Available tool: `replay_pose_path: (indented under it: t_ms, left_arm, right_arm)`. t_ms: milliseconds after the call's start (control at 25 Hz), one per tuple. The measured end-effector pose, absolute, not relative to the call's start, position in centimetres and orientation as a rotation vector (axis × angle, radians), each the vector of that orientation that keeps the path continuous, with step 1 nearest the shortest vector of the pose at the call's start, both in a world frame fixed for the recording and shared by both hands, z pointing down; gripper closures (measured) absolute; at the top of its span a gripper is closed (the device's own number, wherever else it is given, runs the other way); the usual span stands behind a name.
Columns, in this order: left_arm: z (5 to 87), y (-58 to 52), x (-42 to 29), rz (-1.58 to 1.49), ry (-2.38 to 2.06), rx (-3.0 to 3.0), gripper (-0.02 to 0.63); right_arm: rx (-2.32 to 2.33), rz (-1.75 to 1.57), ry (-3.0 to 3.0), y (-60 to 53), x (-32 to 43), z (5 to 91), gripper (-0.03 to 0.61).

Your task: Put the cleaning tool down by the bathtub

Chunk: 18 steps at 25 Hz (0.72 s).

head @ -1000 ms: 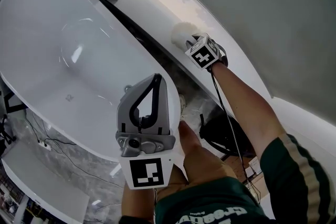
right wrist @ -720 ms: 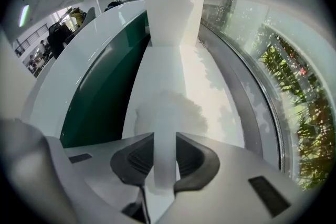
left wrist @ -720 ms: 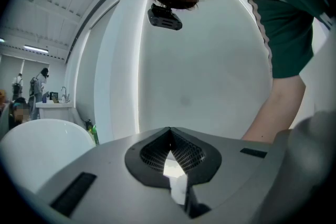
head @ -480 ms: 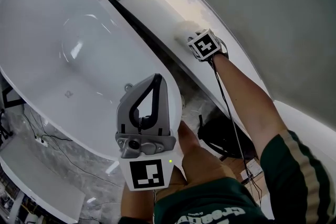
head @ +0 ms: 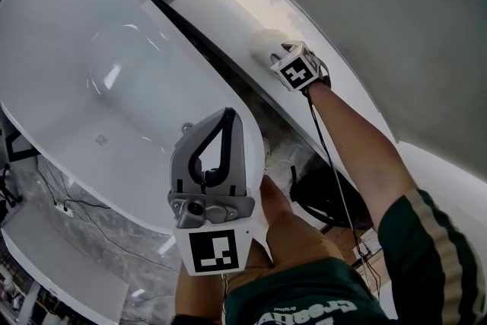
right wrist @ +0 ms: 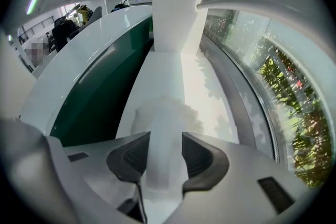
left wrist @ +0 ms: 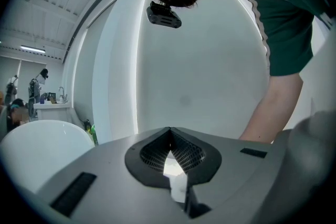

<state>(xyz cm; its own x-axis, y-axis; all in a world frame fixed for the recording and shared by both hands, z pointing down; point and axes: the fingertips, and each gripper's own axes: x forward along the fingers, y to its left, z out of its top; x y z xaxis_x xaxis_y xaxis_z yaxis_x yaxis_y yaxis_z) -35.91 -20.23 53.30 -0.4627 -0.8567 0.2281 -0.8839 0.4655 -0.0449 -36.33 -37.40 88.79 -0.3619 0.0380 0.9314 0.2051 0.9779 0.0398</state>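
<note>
The cleaning tool (right wrist: 165, 113) is white, with a fluffy head lying on the white ledge (right wrist: 194, 81) behind the bathtub (head: 91, 49). Its handle runs back between the jaws of my right gripper (right wrist: 166, 139). Those jaws are opening, and the handle still fills the gap between the pads. In the head view the right gripper (head: 275, 57) reaches over the ledge (head: 228, 4), hiding most of the tool. My left gripper (head: 226, 118) is held up near the person's chest over the tub's near rim. Its jaws (left wrist: 169, 131) are shut with nothing in them.
A white column (right wrist: 176, 2) rises from the ledge just beyond the tool. A curved window (right wrist: 283, 86) with greenery borders the ledge's right side. On the floor between tub and ledge lies a black object (head: 327, 194). Cables (head: 84, 217) trail on the floor left of the tub.
The right gripper has moved a little farther along the ledge and lower, so the tool's fluffy head no longer shows in the head view. The left gripper has stayed put.
</note>
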Motion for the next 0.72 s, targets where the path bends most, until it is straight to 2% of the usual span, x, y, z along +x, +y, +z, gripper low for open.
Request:
replay_pose_path:
  t_ms: [240, 720]
  left_arm:
    - [52.8, -20.3, -36.0, 0.254, -2.549, 1.529, 0.607]
    - [51.9, -21.0, -35.1, 0.225, -2.565, 1.551, 0.607]
  right_arm:
    - [-0.229, -0.097, -1.976, -36.4, -35.7, 88.4, 0.359]
    - [-0.2, -0.095, -2.027, -37.0, -36.0, 87.5, 0.353]
